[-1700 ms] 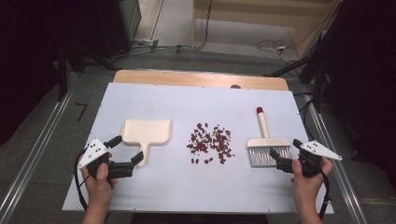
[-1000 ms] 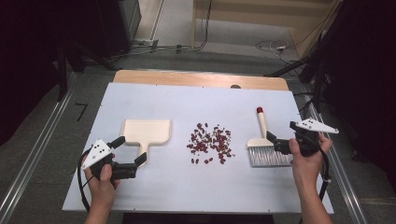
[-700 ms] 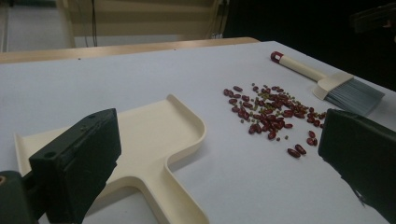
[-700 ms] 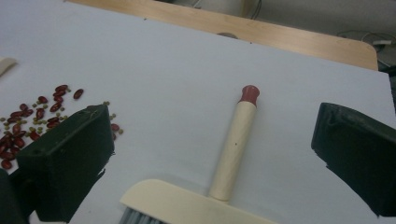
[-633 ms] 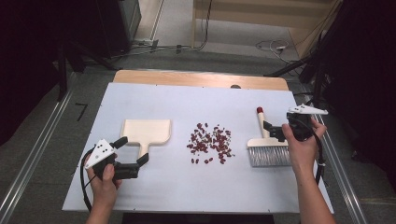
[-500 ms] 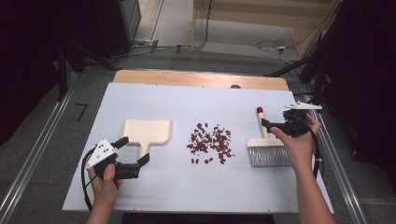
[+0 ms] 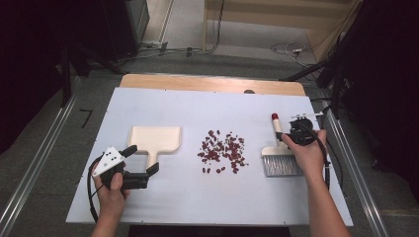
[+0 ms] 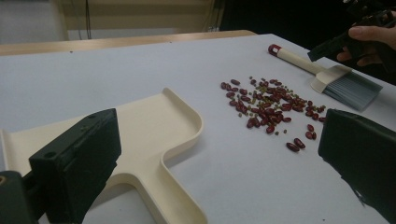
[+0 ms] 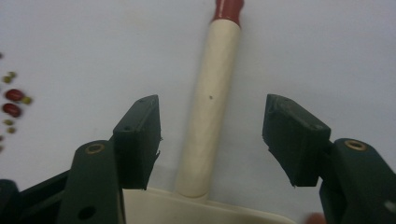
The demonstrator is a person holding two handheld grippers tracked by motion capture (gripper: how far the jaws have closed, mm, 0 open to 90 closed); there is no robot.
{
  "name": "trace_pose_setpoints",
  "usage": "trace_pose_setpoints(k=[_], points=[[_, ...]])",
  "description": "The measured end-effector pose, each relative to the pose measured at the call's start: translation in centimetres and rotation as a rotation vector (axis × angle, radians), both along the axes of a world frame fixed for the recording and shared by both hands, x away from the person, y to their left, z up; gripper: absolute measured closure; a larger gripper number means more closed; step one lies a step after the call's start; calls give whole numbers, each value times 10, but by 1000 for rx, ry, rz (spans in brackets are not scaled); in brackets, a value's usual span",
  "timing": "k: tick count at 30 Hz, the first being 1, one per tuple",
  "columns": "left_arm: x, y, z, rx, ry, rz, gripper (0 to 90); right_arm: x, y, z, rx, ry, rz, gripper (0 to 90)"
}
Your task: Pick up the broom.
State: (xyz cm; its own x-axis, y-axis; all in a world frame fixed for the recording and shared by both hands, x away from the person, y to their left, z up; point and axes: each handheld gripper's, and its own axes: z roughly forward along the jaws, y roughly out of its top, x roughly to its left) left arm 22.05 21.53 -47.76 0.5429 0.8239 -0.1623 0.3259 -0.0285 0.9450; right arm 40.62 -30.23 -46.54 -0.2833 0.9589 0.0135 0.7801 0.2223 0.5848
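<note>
1. The brush [image 7: 280,152] lies near the bench's right edge, its handle [image 9: 212,107] pointing at the far edge, bristles toward the near one.
2. The right tool [image 9: 212,140] straddles that handle crosswise; its jaws have just been closing, gaps remaining on both sides.
3. The left tool [image 7: 140,165], spread, waits by the dustpan [image 7: 154,141].
4. Beans [image 7: 222,150] lie between.

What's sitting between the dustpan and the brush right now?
A scatter of red beans lies on the table between the dustpan and the brush, touching neither; the high view shows it.
</note>
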Motion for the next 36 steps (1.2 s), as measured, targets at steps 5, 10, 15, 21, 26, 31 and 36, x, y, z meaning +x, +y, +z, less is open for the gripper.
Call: trace_pose_setpoints(k=[5, 10, 15, 21, 26, 31, 36], points=[[1, -1, 0, 4, 3, -6, 0, 4, 3, -11, -11, 62, 2, 423], [0, -2, 0, 6, 2, -5, 0, 5, 7, -16, -17, 95, -21, 494], [0, -2, 0, 6, 2, -4, 0, 6, 12, -15, -37, 114, -86, 588], [1, -4, 0, 12, 1, -10, 0, 7, 15, -15, -36, 119, -119, 690], [2, -7, 0, 13, 0, -19, 0, 5, 10, -16, -14, 94, -102, 699], [2, -8, 1, 17, -1, -22, 0, 0, 5, -18, 22, 25, -95, 700], [1, -7, 2, 12, -9, -22, 0, -10, -7, -13, 137, -64, -96, 701]])
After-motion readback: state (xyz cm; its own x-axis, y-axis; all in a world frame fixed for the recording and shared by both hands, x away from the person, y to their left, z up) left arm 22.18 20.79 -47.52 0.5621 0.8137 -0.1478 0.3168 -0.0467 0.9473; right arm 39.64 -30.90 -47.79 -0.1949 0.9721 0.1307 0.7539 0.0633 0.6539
